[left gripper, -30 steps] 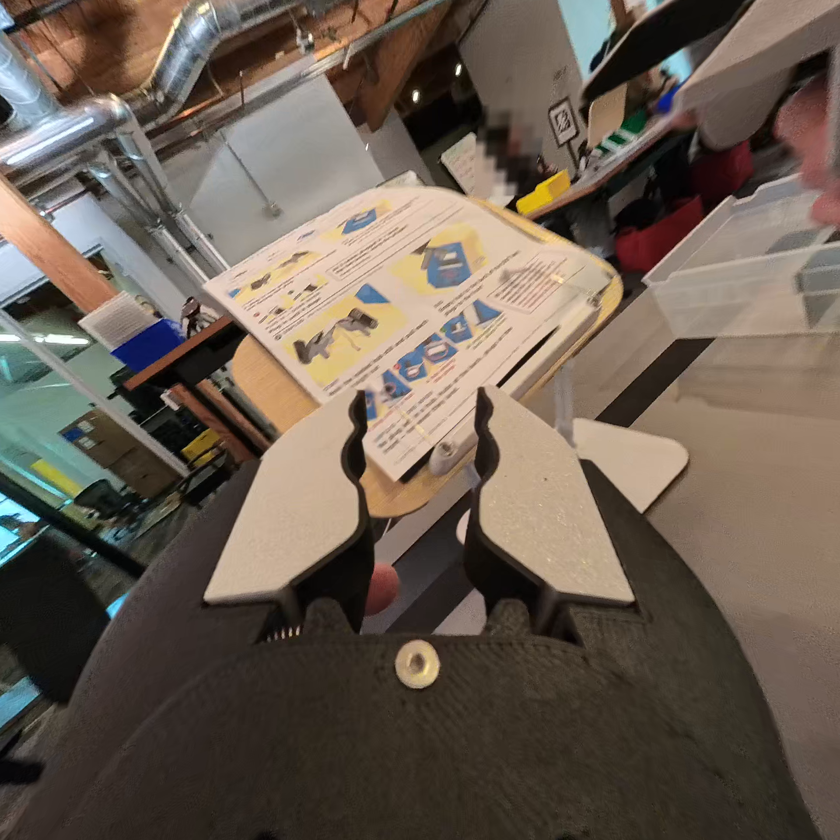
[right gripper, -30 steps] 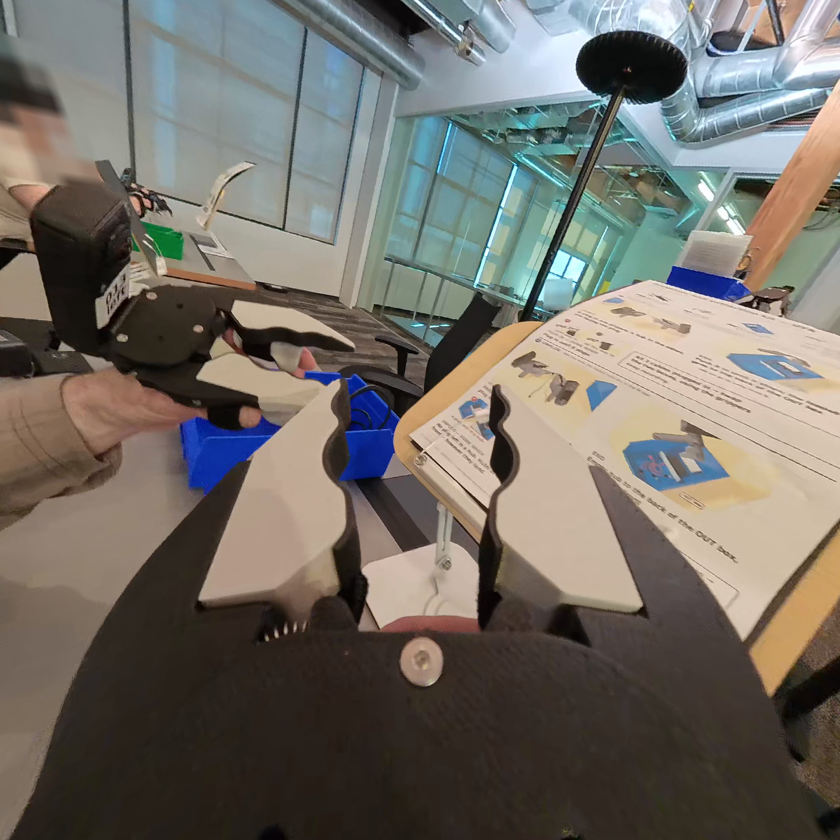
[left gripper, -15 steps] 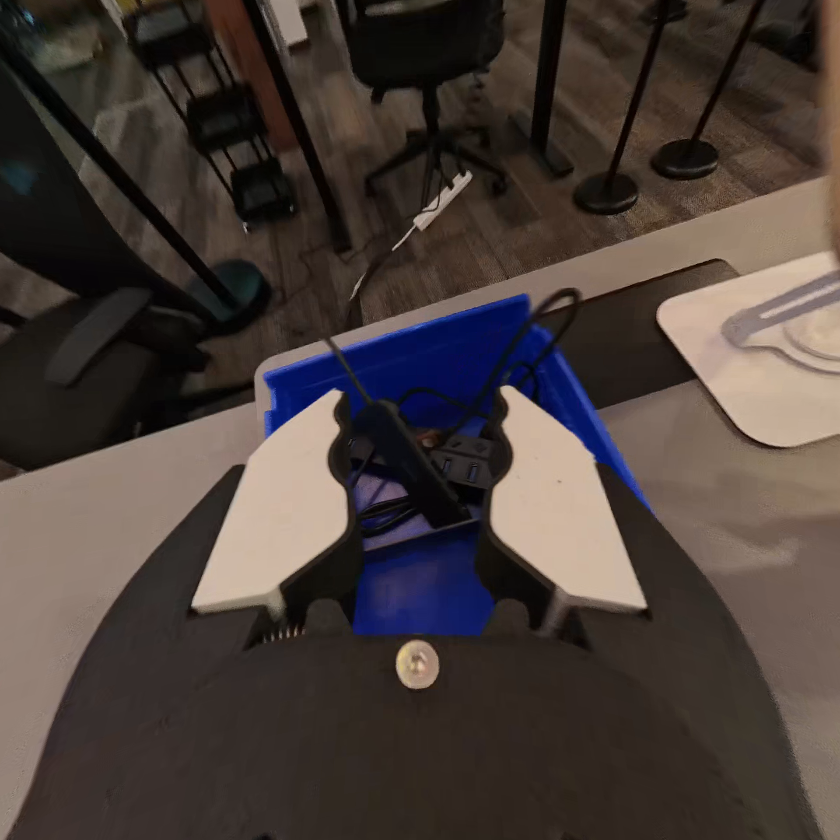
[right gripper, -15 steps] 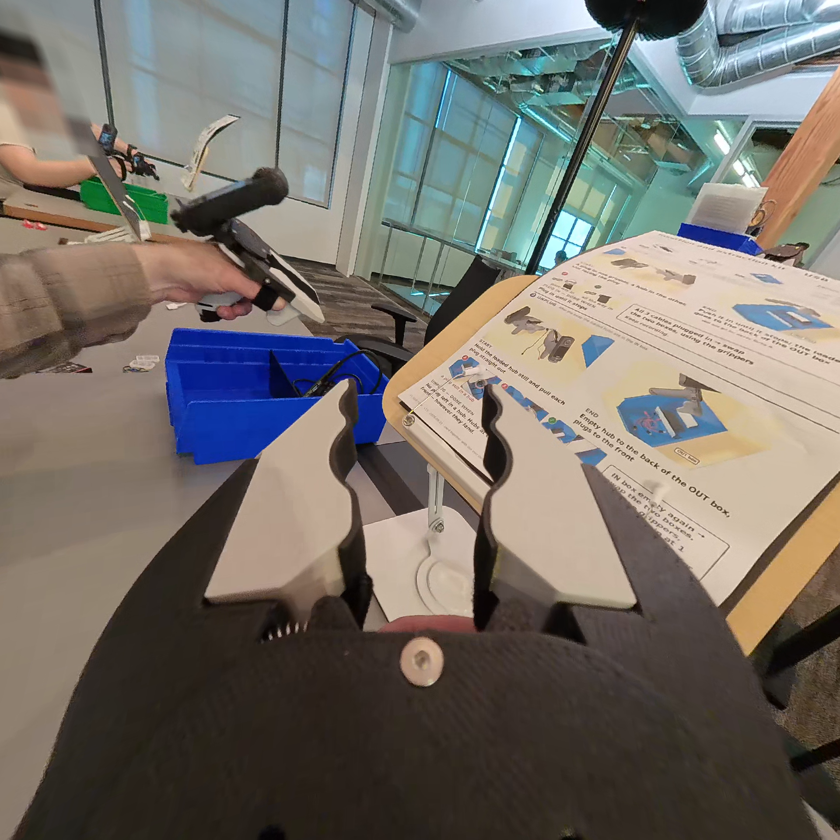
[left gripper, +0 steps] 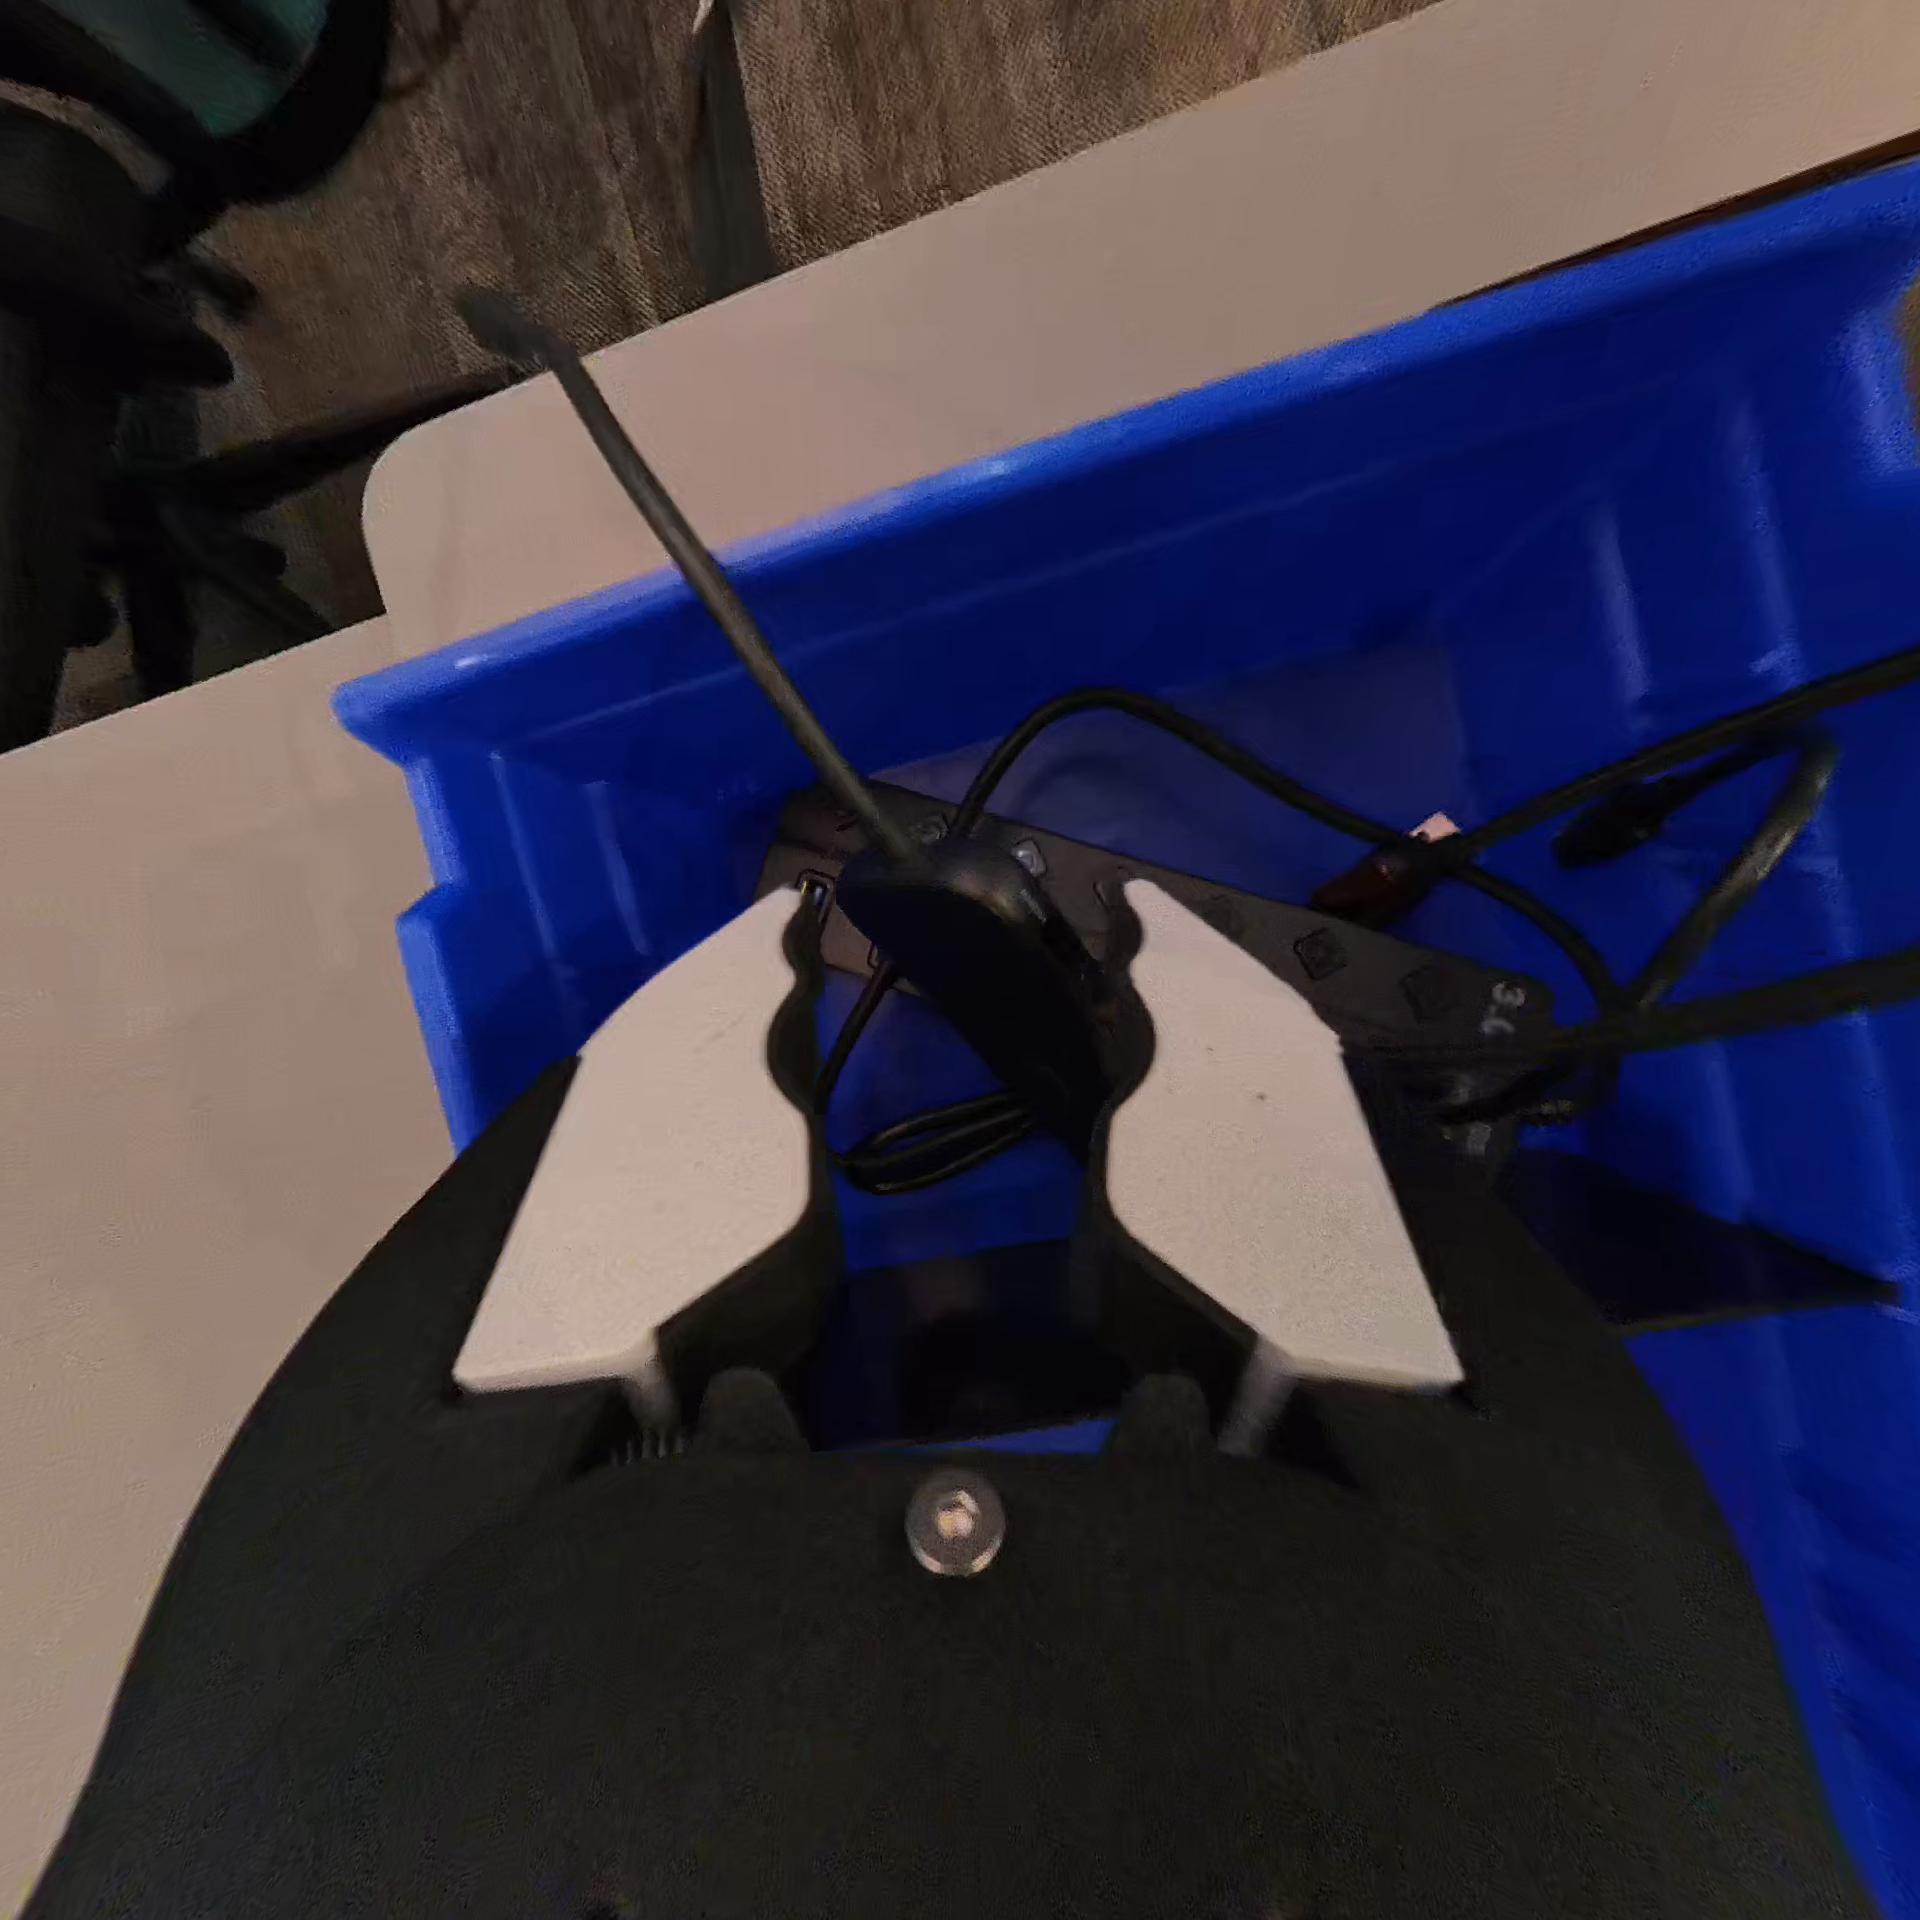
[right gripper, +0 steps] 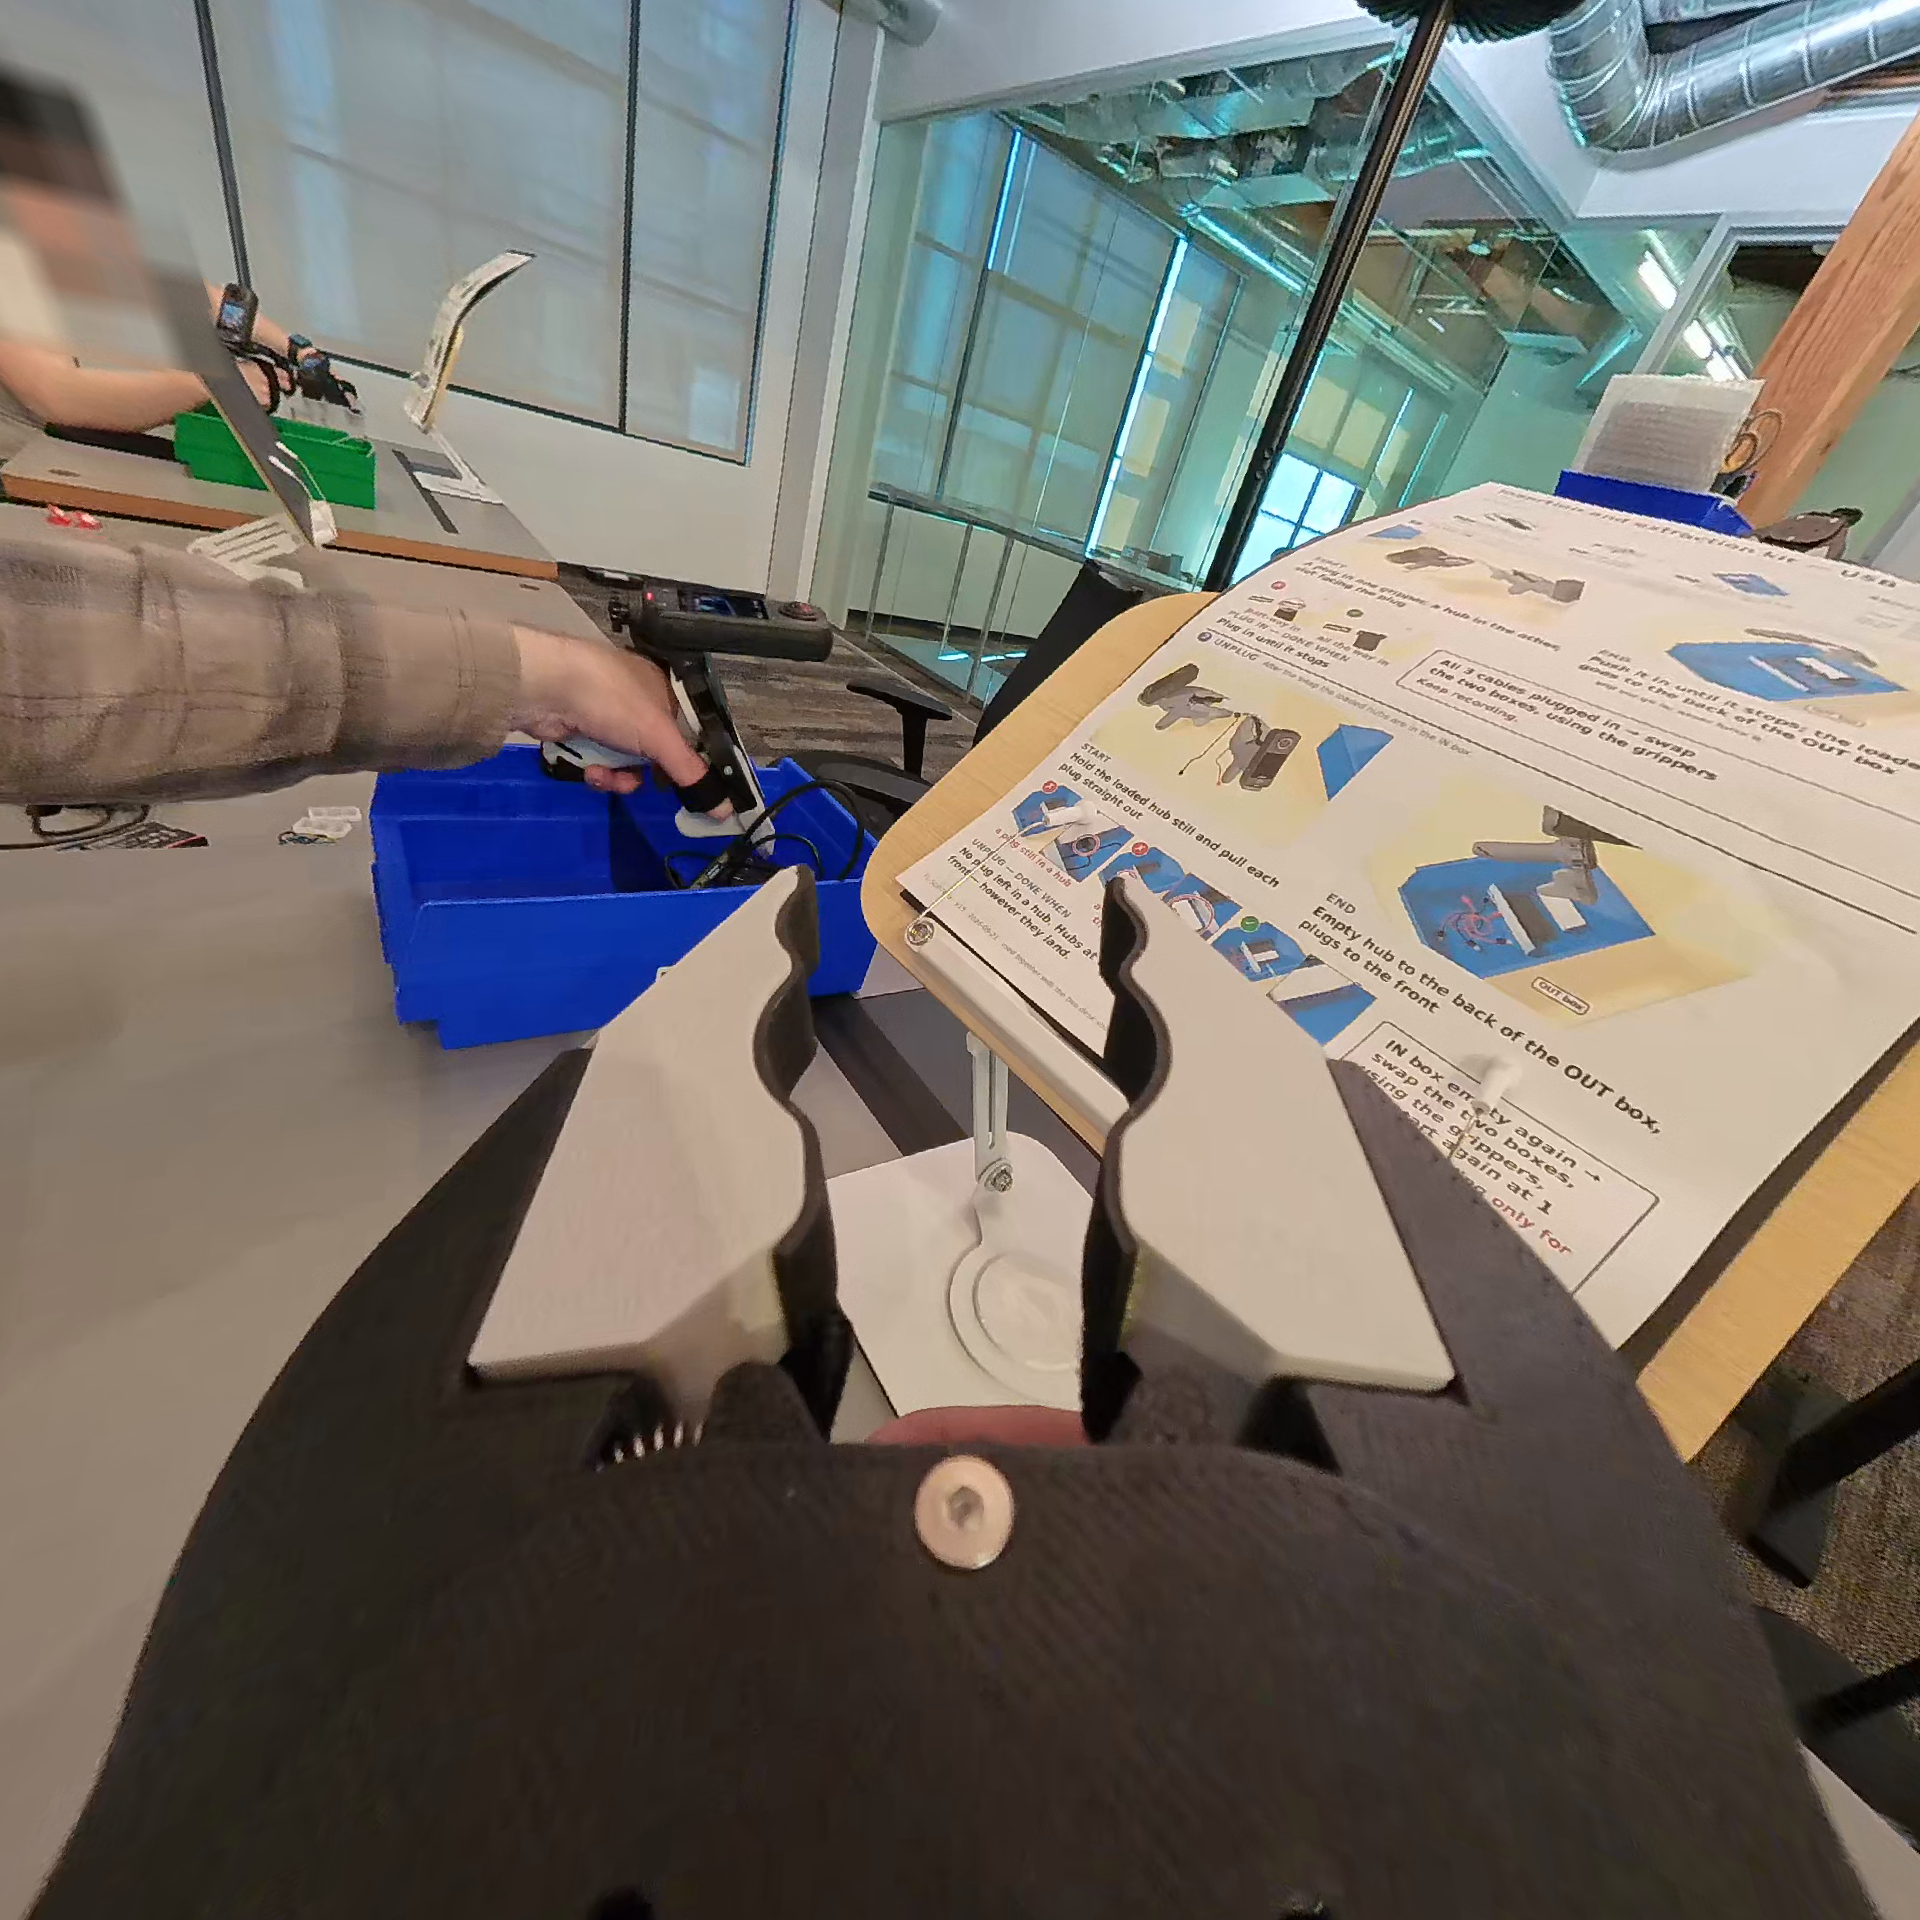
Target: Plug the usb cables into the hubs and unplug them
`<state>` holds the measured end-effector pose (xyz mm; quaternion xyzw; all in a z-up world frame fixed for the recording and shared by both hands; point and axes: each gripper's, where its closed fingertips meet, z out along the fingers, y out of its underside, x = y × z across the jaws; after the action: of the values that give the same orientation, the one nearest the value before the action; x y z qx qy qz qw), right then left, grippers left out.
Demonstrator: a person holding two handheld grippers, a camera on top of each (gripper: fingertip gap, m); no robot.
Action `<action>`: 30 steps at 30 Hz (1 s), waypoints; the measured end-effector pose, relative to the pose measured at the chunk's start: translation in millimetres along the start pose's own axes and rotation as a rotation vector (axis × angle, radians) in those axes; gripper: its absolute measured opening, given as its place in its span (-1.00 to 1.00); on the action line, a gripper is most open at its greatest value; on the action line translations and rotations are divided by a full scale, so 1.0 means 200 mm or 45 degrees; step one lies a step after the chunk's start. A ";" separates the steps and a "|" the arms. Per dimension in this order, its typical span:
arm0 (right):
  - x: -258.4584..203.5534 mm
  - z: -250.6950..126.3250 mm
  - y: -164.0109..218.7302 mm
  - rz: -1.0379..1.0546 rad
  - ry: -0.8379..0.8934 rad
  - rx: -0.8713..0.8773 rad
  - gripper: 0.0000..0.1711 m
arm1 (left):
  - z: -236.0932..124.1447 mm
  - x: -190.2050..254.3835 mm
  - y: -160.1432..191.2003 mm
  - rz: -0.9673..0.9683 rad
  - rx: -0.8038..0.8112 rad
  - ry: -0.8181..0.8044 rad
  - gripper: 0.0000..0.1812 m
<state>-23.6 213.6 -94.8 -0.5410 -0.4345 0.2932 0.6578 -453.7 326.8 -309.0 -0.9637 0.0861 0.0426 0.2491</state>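
Black hub point(left gripper: 977, 966) lies in the blue bin point(left gripper: 1143, 540), between your left gripper point(left gripper: 966, 914)'s open, empty fingers. Centre them on its body, clear of cables point(left gripper: 1538, 925), before closing. Right gripper point(right gripper: 951, 899) hangs open, empty, over the desk point(right gripper: 208, 1091).

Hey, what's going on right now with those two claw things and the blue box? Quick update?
Left hand-held gripper open, down in the blue bin, straddling a black hub. Right hand-held gripper open, empty, off beside the instruction board. Loose cables tangled around the hub.
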 end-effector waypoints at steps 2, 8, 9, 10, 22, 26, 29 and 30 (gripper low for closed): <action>0.01 0.00 0.01 0.000 0.006 -0.007 -0.39 | 0.02 0.00 -0.01 -0.026 0.017 -0.016 -0.50; 0.01 0.00 0.02 -0.009 0.015 -0.023 -0.40 | -0.04 -0.03 -0.05 -0.026 0.117 -0.130 -0.52; 0.01 0.00 0.02 -0.010 0.013 -0.023 -0.40 | -0.06 -0.04 -0.06 -0.024 0.147 -0.154 -0.53; 0.01 0.00 0.02 -0.011 0.011 -0.023 -0.41 | -0.09 -0.04 -0.07 -0.029 0.182 -0.166 -0.53; -0.07 0.05 0.07 -0.085 -0.050 -0.094 -0.33 | -0.58 -0.04 -0.26 -0.034 0.686 -0.333 -0.54; -0.15 0.10 0.10 -0.133 -0.101 -0.134 -0.31 | -0.76 -0.05 -0.32 -0.016 0.801 -0.403 -0.55; -0.19 0.11 0.10 -0.150 -0.132 -0.137 -0.30 | -0.90 -0.08 -0.38 0.013 0.866 -0.476 -0.55; -0.19 0.12 0.10 -0.152 -0.137 -0.136 -0.30 | -0.94 -0.08 -0.39 0.018 0.871 -0.482 -0.55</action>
<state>-60.2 195.9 -123.1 -0.5319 -0.5155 0.2586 0.6201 -447.7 305.4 -106.1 -0.7995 0.0544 0.1903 0.5672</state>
